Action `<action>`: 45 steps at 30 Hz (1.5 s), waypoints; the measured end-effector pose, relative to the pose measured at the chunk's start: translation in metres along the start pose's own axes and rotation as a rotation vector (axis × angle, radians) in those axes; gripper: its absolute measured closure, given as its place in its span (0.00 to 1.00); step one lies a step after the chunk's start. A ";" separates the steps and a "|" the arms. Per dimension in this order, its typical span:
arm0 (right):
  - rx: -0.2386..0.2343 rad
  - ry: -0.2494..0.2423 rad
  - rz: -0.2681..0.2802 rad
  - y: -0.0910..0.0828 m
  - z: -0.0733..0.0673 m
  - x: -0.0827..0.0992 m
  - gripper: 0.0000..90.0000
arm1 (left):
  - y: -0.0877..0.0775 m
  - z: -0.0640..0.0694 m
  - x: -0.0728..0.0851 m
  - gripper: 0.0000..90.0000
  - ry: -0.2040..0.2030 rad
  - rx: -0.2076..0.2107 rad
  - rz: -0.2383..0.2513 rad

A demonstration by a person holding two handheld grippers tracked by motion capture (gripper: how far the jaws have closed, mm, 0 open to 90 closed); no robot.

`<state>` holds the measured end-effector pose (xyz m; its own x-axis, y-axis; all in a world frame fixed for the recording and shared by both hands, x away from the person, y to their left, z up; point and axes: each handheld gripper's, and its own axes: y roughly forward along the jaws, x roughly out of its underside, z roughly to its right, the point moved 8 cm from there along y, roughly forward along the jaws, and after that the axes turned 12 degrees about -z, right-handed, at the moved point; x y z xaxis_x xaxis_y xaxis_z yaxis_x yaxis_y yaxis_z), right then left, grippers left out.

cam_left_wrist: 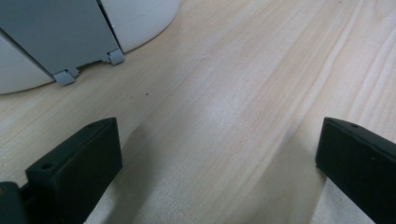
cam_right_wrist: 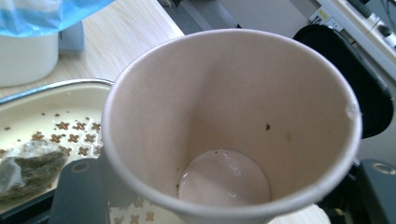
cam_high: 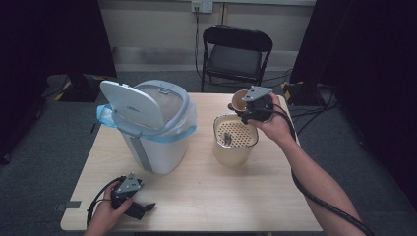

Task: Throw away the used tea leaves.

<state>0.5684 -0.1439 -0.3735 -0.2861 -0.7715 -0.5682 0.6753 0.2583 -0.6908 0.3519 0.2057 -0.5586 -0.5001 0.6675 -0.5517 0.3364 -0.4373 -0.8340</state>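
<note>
A brown paper cup point(cam_high: 239, 100) hangs tilted just behind a cream container point(cam_high: 234, 153) at the table's right, and my right gripper point(cam_high: 244, 109) is shut on it. In the right gripper view the cup point(cam_right_wrist: 224, 107) is empty apart from a few drops and specks, with a black jaw on each side of it. A perforated strainer point(cam_right_wrist: 70, 135) tops the container and a used tea bag point(cam_right_wrist: 25, 170) lies on it. My left gripper point(cam_high: 143, 209) rests near the table's front left edge, held by a hand. Its jaws point(cam_left_wrist: 219, 158) stand wide open over bare wood.
A white bin point(cam_high: 157, 147) with a blue liner and its lid point(cam_high: 130, 103) raised stands left of centre; its base point(cam_left_wrist: 140, 18) is just ahead of the left gripper. A black folding chair point(cam_high: 236, 54) stands beyond the table's far edge.
</note>
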 end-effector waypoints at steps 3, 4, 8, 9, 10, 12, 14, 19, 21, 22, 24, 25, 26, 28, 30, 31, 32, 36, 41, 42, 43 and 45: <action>-0.007 0.013 0.008 -0.001 0.002 0.000 0.31 | 0.000 0.000 0.000 0.00 0.000 0.000 0.000; -0.018 0.023 0.014 -0.002 0.002 0.000 0.31 | 0.000 0.000 0.000 0.00 0.000 0.000 -0.001; -0.053 0.072 0.023 -0.003 0.005 -0.001 0.30 | 0.000 0.000 0.000 0.00 0.000 0.000 -0.001; -0.066 0.087 0.025 -0.003 0.005 0.000 0.30 | 0.000 0.000 0.000 0.00 0.000 0.000 -0.001; -0.076 0.099 0.029 -0.003 0.005 0.000 0.30 | 0.000 0.000 0.000 0.00 -0.005 0.001 0.003; -0.095 0.121 0.031 -0.003 0.005 0.000 0.30 | 0.000 0.000 0.000 0.00 0.000 0.000 -0.001; -0.103 0.128 0.032 -0.004 0.005 -0.001 0.30 | 0.000 0.000 0.000 0.00 -0.001 0.000 0.000; -0.121 0.145 0.038 -0.006 0.005 -0.003 0.30 | 0.000 0.000 0.000 0.00 0.000 0.000 -0.001; -0.127 0.148 0.039 -0.007 0.005 -0.006 0.30 | 0.000 0.000 0.000 0.00 0.000 0.001 0.000; -0.139 0.157 0.043 -0.007 0.005 -0.007 0.30 | 0.000 0.000 0.000 0.00 0.000 0.001 0.000; -0.154 0.171 0.042 -0.007 0.005 -0.009 0.30 | 0.000 0.000 0.000 0.00 0.000 0.001 0.000; -0.154 0.171 0.042 -0.007 0.005 -0.009 0.30 | 0.000 0.000 0.000 0.00 0.000 0.001 0.000; -0.160 0.175 0.051 -0.008 0.005 -0.012 0.30 | 0.000 0.000 0.000 0.00 0.001 0.003 -0.003; -0.166 0.180 0.052 -0.008 0.004 -0.013 0.30 | 0.000 0.000 0.000 0.00 0.001 0.003 -0.003; -0.175 0.177 0.053 -0.009 0.003 -0.016 0.30 | 0.000 0.000 0.000 0.00 -0.003 0.003 0.000; -0.179 0.184 0.044 -0.009 0.002 -0.016 0.30 | 0.000 0.000 0.000 0.00 0.001 0.003 -0.003; -0.193 0.188 0.048 -0.010 0.002 -0.019 0.30 | 0.000 0.000 0.000 0.00 0.001 0.003 -0.003; -0.206 0.196 0.052 -0.011 0.001 -0.022 0.30 | 0.000 0.000 0.000 0.00 0.001 0.003 -0.003; -0.241 0.213 0.061 -0.013 0.000 -0.027 0.30 | 0.000 0.000 0.000 0.00 0.001 0.003 -0.003; -0.246 0.220 0.061 -0.014 0.000 -0.029 0.30 | 0.000 0.000 0.000 0.00 0.002 0.003 -0.003; -0.246 0.220 0.061 -0.014 0.000 -0.029 0.30 | 0.000 0.000 0.000 0.00 0.002 0.003 -0.003; -0.236 0.213 0.067 -0.016 0.001 -0.031 0.30 | 0.000 0.000 0.000 0.00 0.001 0.003 -0.003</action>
<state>0.5672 -0.1239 -0.3447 -0.3991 -0.6155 -0.6796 0.5280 0.4517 -0.7191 0.3516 0.2059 -0.5584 -0.5006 0.6691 -0.5493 0.3326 -0.4371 -0.8356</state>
